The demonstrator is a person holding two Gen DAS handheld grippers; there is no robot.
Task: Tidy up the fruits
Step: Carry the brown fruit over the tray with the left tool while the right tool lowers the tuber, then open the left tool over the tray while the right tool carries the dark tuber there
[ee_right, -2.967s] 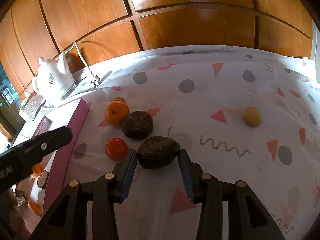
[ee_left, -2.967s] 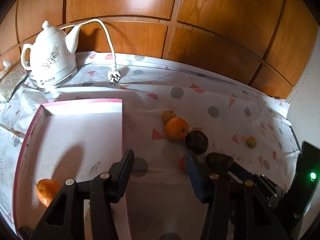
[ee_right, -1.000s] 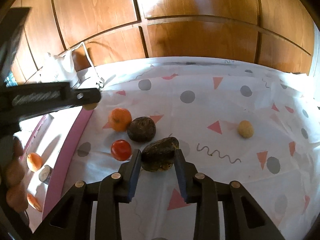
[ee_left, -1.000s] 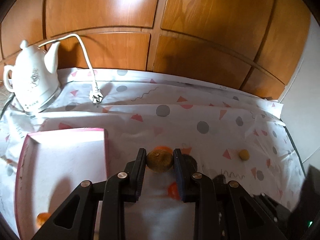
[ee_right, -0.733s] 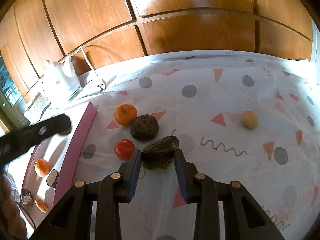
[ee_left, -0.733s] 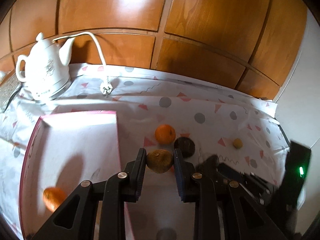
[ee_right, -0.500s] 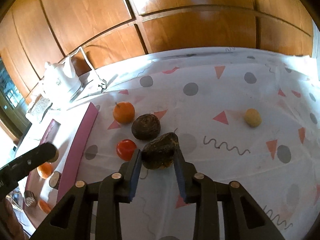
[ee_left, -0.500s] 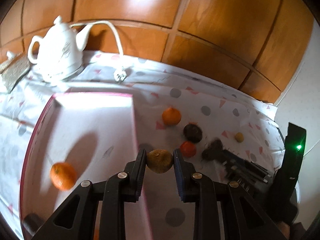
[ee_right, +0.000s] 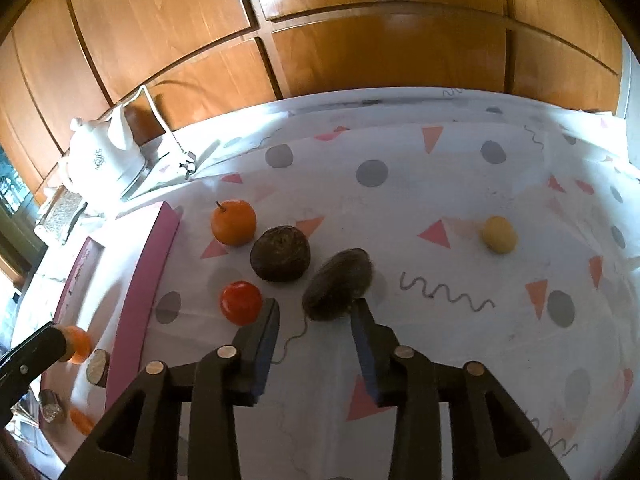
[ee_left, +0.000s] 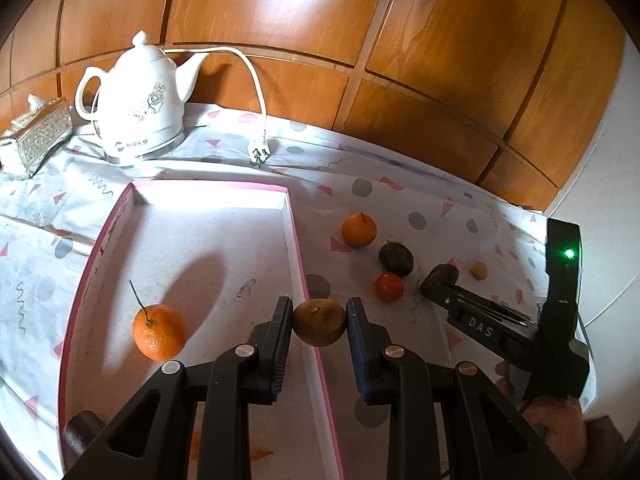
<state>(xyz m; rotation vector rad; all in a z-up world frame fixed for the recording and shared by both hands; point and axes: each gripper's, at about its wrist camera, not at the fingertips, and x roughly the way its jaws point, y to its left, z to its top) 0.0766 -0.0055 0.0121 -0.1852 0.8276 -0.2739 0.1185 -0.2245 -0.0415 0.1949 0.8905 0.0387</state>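
**Carrying a brown fruit over the tray's right wall**

Your left gripper [ee_left: 319, 321] pinched the brownish-green fruit [ee_left: 319, 322] above the pink tray [ee_left: 296, 248], with an orange [ee_left: 159, 332] inside to the left. Your right gripper [ee_right: 315, 312] stood spread apart, the dark oblong fruit [ee_right: 338, 284] lying at its tips, the red tomato [ee_right: 241, 302] just left.

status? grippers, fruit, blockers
Left gripper shut on brownish fruit, above pink tray rim. Right gripper open; dark oblong fruit blurred, apparently just ahead of it. No blockers visible.
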